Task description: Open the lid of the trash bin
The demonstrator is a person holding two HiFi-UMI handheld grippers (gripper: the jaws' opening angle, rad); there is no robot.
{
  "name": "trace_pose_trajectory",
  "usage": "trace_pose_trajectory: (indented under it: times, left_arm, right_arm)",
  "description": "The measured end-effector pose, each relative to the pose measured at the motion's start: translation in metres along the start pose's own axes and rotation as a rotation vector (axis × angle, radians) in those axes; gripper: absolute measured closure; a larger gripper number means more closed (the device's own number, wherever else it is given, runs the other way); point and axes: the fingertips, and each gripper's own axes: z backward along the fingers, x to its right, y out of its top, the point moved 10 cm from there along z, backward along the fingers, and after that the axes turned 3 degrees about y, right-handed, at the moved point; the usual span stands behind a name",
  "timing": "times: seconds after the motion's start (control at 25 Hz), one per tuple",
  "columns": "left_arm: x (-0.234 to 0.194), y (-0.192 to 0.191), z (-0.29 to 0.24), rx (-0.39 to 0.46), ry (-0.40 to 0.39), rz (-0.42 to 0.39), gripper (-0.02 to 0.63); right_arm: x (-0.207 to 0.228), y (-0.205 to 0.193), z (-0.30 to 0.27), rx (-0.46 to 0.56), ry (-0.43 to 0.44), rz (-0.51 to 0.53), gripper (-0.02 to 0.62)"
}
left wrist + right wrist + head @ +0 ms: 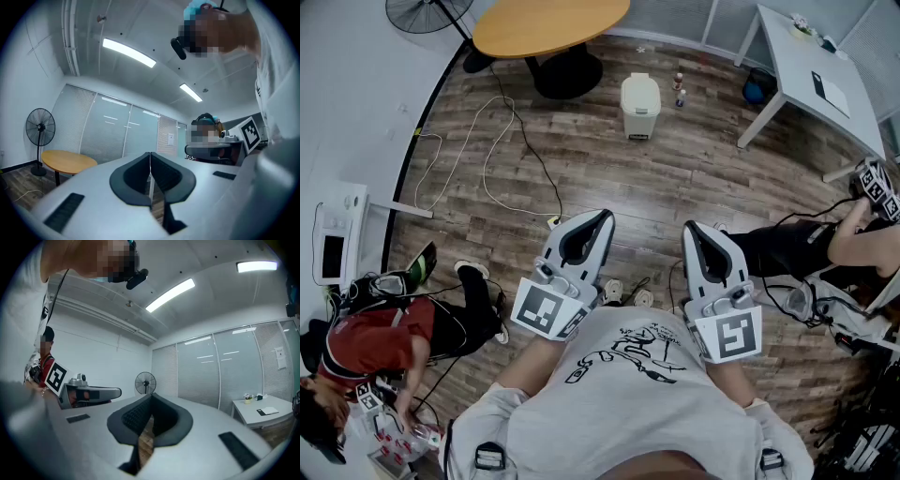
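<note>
The small cream trash bin (640,106) stands on the wood floor far ahead, its lid down. Neither gripper view shows it. My left gripper (605,217) is held close to my chest, pointing forward, its jaws shut with nothing between them. My right gripper (689,229) is beside it, also shut and empty. In the left gripper view the left gripper (150,154) points up at the ceiling and glass wall. The right gripper (151,397) likewise faces the far wall and a fan. Both are well short of the bin.
A round wooden table (549,25) stands at the back left, a white table (816,70) at the back right. Two small bottles (679,90) sit right of the bin. Cables (502,141) trail over the floor. People sit at the left (389,333) and right (825,246).
</note>
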Motion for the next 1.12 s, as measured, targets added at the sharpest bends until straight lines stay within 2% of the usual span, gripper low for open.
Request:
trace_pose_trajectory:
  times: [0.28, 0.52, 0.76, 1.12]
  left_arm:
    - [-0.024, 0.000, 0.002, 0.002, -0.006, 0.004, 0.584]
    - [-0.043, 0.002, 0.009, -0.002, -0.016, 0.012, 0.584]
    - [-0.058, 0.000, 0.011, -0.008, -0.017, 0.011, 0.584]
    - [-0.078, -0.003, -0.030, -0.009, 0.006, 0.007, 0.584]
  right_arm:
    - [-0.008, 0.000, -0.023, -0.001, -0.012, 0.009, 0.591]
    - [-0.019, -0.002, -0.039, 0.003, -0.023, -0.031, 0.588]
    - [-0.029, -0.003, -0.054, 0.003, -0.013, -0.013, 0.588]
    - [0.009, -0.008, -0.084, 0.010, -0.007, -0.021, 0.589]
